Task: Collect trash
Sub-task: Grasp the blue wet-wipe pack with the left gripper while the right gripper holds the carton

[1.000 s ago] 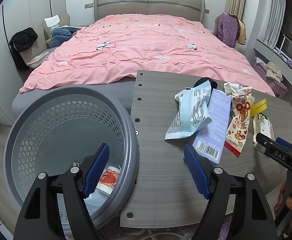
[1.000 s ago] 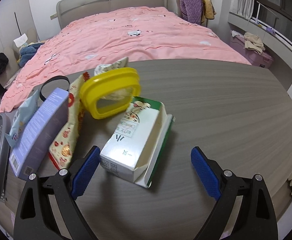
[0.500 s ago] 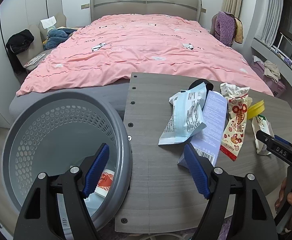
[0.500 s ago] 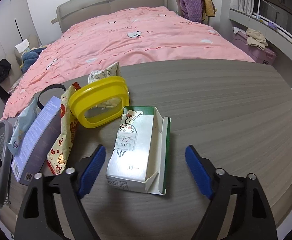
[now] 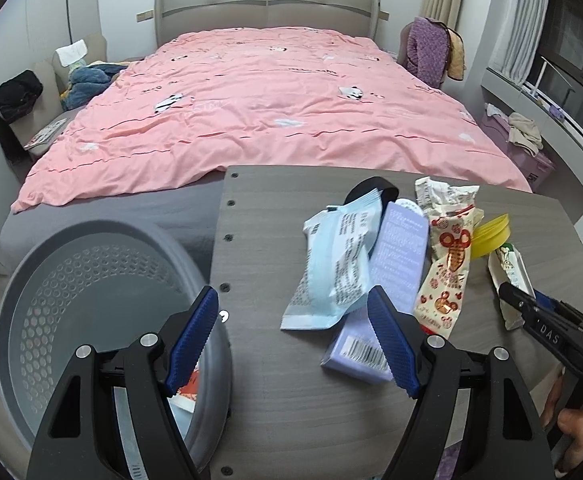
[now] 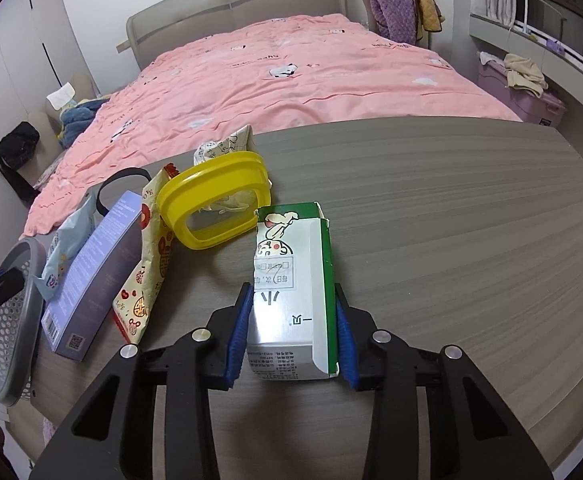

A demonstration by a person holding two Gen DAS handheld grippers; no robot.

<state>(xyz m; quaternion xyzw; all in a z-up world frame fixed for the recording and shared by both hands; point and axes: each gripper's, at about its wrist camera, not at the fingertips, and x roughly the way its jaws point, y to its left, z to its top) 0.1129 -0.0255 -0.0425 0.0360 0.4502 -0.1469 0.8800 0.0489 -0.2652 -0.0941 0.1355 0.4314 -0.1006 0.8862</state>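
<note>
Right gripper [image 6: 291, 338], jaws clamped across the green-and-white carton [image 6: 291, 292] on the bench [image 6: 451, 220]; left gripper [image 5: 291, 344], jaws apart, beside the basket [image 5: 23, 280] for drop-off.

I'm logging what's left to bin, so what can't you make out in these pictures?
- Trash in the basket: left wrist view, mostly behind the left gripper; only a red-and-white scrap shows.
- Black ring: both views, partly behind the blue packet and purple box.
- Carton underside: hidden in the right gripper.
</note>
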